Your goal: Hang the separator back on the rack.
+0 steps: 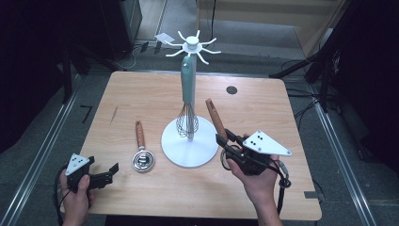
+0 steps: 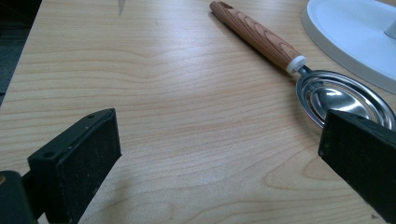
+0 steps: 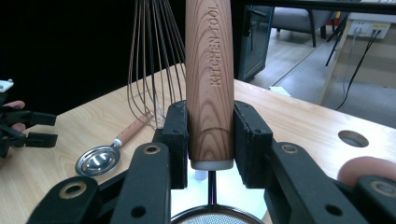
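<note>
A white utensil stand [image 1: 189, 141] with hooks on top rises from mid-table, and a teal-handled whisk [image 1: 187, 89] hangs from it. My right gripper [image 1: 226, 139] is shut on a wooden-handled strainer [image 1: 214, 115], gripping low on the handle, which points up and away beside the stand's base. In the right gripper view both pads clamp the strainer's handle [image 3: 209, 84], and the mesh rim [image 3: 215, 217] shows below. A wooden-handled metal spoon [image 1: 141, 151] lies left of the base. At the table's front left my left gripper [image 1: 107, 175] stands open, its jaws wide on bare wood just short of the spoon's bowl [image 2: 345, 100].
A round hole [image 1: 231, 89] sits in the tabletop at the back right. The wooden table [image 1: 150, 94] is bare on its left and back. Metal rails and cables run along the floor on both sides. The stand's white base [image 2: 355, 28] lies just beyond the spoon.
</note>
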Demonstrator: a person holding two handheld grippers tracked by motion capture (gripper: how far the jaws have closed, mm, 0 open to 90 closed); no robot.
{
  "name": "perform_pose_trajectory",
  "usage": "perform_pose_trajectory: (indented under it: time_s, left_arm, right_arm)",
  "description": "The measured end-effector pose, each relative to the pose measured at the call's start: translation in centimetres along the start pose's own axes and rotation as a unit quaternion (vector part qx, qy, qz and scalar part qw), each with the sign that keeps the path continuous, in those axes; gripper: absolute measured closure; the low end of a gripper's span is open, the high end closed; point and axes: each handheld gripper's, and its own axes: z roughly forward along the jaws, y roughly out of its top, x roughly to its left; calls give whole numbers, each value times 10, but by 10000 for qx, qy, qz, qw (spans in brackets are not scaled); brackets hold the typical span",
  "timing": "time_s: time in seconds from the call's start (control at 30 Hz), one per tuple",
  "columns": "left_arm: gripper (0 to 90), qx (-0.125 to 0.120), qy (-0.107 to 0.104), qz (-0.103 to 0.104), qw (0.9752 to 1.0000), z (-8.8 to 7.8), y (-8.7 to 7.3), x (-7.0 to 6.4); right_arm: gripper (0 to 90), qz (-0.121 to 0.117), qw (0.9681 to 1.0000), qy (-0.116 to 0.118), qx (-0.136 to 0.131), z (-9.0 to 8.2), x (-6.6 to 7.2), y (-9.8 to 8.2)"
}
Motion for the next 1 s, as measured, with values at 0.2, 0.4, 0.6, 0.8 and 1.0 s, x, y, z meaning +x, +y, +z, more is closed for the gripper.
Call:
perform_pose_trajectory:
  time_s: [0.2,0.4,0.6,0.8,1.0]
  left_arm:
    - [0,0,18,18,10000,0,0,0]
    - [0,8,26,40,10000,0,0,-1]
    - [0,6,47,56,10000,0,0,-1]
    - [0,14,56,45,10000,0,0,-1]
    - [0,18,69,45,10000,0,0,-1]
  right_arm:
    - [703,-14,9999,-43,-113,-2,2,5]
    - [703,-13,9998,-66,-183,-4,4,10]
    - [704,-27,9994,-127,-330,-7,4,18]
    - [704,-71,9987,-128,-489,-7,6,26]
    - [704,-14,9979,-138,-634,-7,8,31]
